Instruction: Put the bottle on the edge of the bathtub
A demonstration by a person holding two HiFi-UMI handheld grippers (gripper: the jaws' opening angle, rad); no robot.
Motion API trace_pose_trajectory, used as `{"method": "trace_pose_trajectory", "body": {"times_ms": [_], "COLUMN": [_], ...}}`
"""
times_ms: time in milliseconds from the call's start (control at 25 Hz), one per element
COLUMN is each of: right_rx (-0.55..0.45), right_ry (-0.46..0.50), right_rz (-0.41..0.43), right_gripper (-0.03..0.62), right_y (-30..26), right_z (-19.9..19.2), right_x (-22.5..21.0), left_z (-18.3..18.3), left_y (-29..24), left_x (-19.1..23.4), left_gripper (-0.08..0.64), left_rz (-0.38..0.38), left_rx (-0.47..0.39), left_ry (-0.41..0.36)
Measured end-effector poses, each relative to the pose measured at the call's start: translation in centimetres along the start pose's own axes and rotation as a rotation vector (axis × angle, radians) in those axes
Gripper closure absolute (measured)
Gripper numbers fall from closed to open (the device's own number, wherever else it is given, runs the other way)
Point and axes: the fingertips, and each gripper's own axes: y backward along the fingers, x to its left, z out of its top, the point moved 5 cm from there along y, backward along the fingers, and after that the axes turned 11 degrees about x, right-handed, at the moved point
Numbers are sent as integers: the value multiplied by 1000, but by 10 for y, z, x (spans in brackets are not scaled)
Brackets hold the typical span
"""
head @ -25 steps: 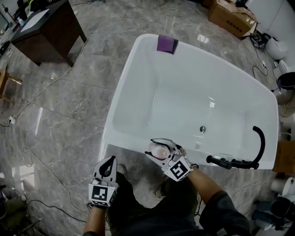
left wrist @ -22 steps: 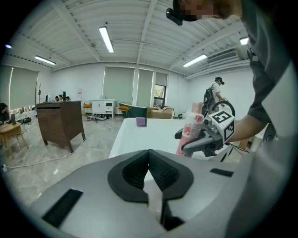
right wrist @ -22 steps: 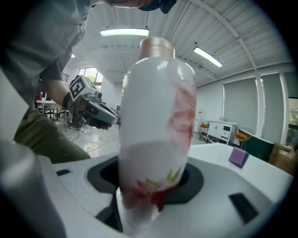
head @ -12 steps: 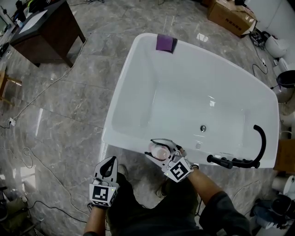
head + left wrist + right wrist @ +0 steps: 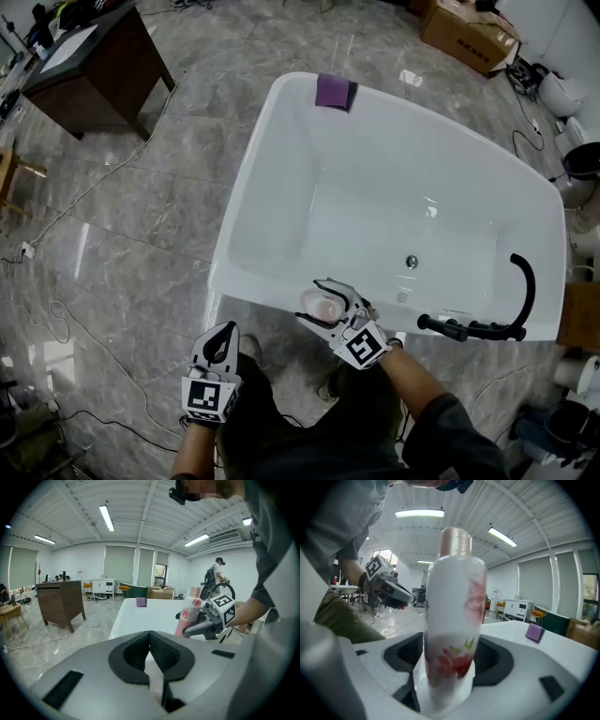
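A white bottle (image 5: 327,307) with a red flower print and a pinkish cap stands upright on the near rim of the white bathtub (image 5: 251,285). My right gripper (image 5: 315,302) reaches around it from my side; its jaws are opening, with the bottle (image 5: 452,620) still between them and the pads no longer pressing it. My left gripper (image 5: 224,330) hangs shut and empty over the floor, left of the tub corner and below the rim. The left gripper view shows the bottle (image 5: 187,613) inside the right gripper's jaws.
A purple block (image 5: 335,91) lies on the tub's far rim. A black faucet with hand shower (image 5: 487,328) sits on the near rim to the right. A dark wooden desk (image 5: 94,56) stands far left, a cardboard box (image 5: 469,33) far right. Cables run across the marble floor.
The right gripper's jaws have spread wider around the bottle, which stays upright on the rim. The left gripper has hardly moved.
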Motion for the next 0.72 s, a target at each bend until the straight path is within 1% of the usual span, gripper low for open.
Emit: {"method": "trace_pose_trajectory", "body": {"times_ms": [160,320,400,520,720], "right_rx": [24,32,33,38,39], "right_ry": [-50,-100,-121,-142,-182], "right_rz": [-29,-69,-92,-128,-210], "right_gripper": [290,290,291,291,291], "right_y": [24,59,76,104,151], "right_z": [6,16,28,48,83], "right_x": [-4,-7,-8,-7,-12], "left_z": [17,46,61,82,122], "left_y": [10,23,29,40,55], "left_x": [-6,-16,-20,-27,-44], "left_gripper": [560,558,558,560,558], "left_rz": [-14,-33,-41,-55,-97], "left_rx": [7,1,-11,-5,-15], "left_ry": [-8,-29,-42,-56,-83]}}
